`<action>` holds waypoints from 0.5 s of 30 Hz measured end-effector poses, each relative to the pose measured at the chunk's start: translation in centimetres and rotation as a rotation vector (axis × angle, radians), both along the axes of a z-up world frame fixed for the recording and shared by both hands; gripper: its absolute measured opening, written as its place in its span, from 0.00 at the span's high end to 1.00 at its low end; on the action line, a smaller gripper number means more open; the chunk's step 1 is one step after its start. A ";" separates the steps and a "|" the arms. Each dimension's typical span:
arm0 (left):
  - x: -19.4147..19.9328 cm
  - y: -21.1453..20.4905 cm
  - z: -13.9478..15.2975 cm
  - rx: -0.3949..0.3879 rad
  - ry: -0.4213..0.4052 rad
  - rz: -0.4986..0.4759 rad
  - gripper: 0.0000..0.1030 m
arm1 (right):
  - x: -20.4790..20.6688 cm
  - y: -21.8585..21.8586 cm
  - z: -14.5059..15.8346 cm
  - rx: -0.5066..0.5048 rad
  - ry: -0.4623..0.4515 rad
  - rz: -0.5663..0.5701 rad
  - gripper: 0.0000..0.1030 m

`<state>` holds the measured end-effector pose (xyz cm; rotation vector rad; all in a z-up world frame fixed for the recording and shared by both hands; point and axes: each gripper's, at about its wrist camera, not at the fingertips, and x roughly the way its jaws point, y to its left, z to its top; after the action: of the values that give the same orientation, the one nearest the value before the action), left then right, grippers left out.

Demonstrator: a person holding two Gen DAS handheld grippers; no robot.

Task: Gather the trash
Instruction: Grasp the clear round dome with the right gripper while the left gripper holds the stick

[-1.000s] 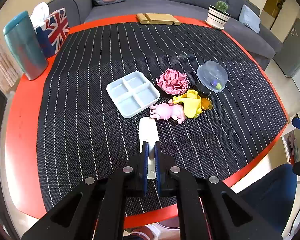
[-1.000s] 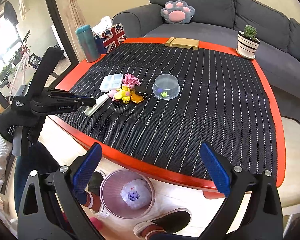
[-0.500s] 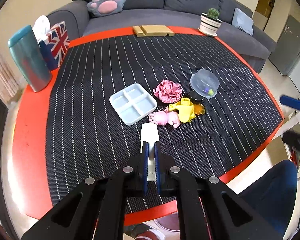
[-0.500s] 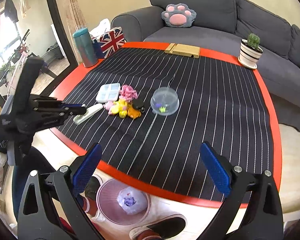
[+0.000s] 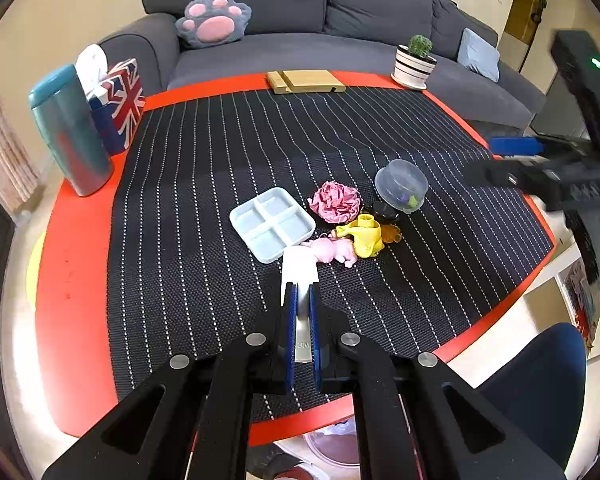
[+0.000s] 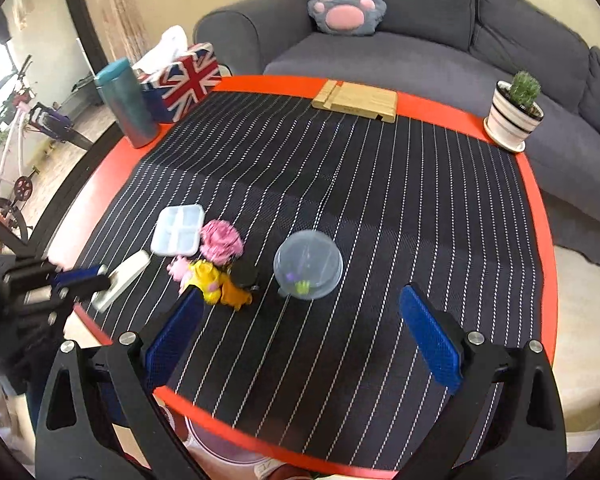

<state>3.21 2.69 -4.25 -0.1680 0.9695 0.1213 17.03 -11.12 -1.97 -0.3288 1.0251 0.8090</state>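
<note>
Left tool (image 5: pixel 301 312) clamped on a flat white wrapper-like strip (image 5: pixel 299 270), held just above the striped mat near the bench (image 5: pixel 72 240) front edge; strip also shows in the right view beside the left tool. Right tool (image 6: pixel 300 340) spread wide, holding nothing, over the front of the bench facing the clear domed lid (image 6: pixel 308 264). Bin (image 5: pixel 332 446) sits on the floor below the front edge, something pale already in it. Judged: collection under way, strip not yet dropped. Left on the mat: pink crumpled paper (image 5: pixel 334 202), white divided tray (image 5: pixel 272 222), pink (image 5: pixel 334 250), yellow (image 5: pixel 364 234) and orange toy figures close together.
</note>
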 end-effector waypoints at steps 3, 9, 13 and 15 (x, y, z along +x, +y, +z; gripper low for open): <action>-0.2 0.3 0.1 -0.007 -0.010 0.006 0.94 | 1.2 1.5 -0.7 -0.044 0.031 -0.010 0.06; -0.4 0.6 0.1 -0.016 -0.017 0.008 0.94 | 3.5 3.6 -3.1 -0.125 0.137 -0.037 0.06; -0.6 1.0 0.1 -0.025 -0.025 0.013 0.94 | 4.4 4.3 -4.5 -0.159 0.167 -0.063 0.06; -0.6 1.0 0.1 -0.028 -0.026 0.013 0.94 | 4.6 4.6 -5.1 -0.169 0.177 -0.075 0.12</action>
<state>2.57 3.72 -4.16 -0.2011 0.9444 0.1171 21.66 -6.55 -7.05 -0.3651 1.2690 0.6938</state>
